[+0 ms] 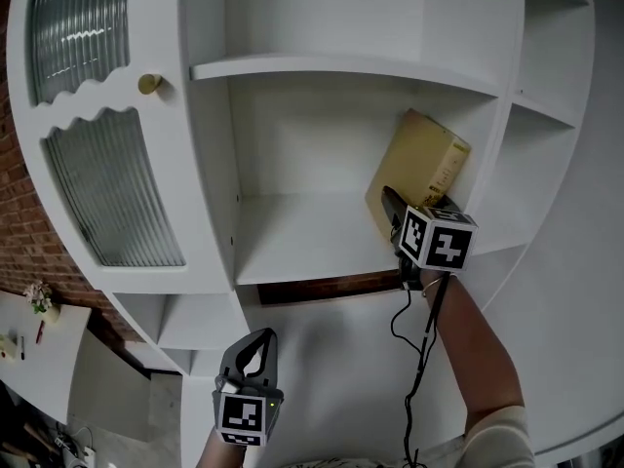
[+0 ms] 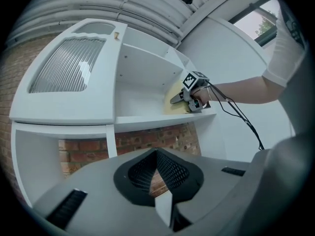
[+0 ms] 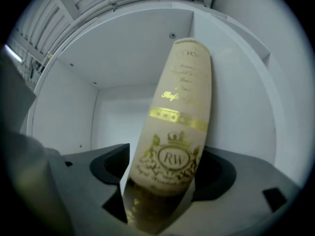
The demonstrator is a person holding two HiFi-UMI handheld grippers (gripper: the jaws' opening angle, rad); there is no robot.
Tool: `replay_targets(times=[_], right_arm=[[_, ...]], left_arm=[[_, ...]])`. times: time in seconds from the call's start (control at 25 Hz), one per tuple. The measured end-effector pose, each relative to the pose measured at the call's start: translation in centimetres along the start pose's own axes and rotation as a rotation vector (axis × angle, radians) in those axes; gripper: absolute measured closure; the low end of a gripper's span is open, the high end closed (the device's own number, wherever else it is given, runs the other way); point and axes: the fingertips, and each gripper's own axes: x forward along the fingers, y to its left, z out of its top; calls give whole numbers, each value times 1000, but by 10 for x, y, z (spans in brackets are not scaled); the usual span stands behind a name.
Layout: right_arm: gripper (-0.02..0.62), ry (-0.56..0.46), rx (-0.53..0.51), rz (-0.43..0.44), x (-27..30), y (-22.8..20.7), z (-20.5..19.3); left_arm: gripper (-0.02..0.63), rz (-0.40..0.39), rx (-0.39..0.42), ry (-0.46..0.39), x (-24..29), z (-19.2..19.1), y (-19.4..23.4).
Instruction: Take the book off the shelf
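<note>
Shut tight and empty at the left gripper (image 1: pixel 253 349), low down. Spread wide at the right gripper (image 3: pixel 157 193), straddling the spine of the leaning book (image 3: pixel 179 112) without pinching yet. Could tip it sideways by closing off-centre. Beyond the jaws: side wall (image 3: pixel 241 107) close right, bare shelf (image 1: pixel 302 237) open left.
</note>
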Motion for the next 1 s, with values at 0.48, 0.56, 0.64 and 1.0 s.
replay_targets(times=[0.48, 0.56, 0.64, 1.0], right_arm=[[357, -15, 74, -25, 6, 0, 8], [365, -15, 68, -8, -3, 7, 9], [368, -25, 72, 16, -17, 15, 11], [368, -120, -21, 33, -104, 62, 8]], left_arm=[[598, 48, -19, 14, -14, -13, 19], [598, 41, -24, 15, -23, -13, 16], [598, 25, -22, 18, -34, -12, 13], [598, -55, 5, 53, -87, -24, 16]])
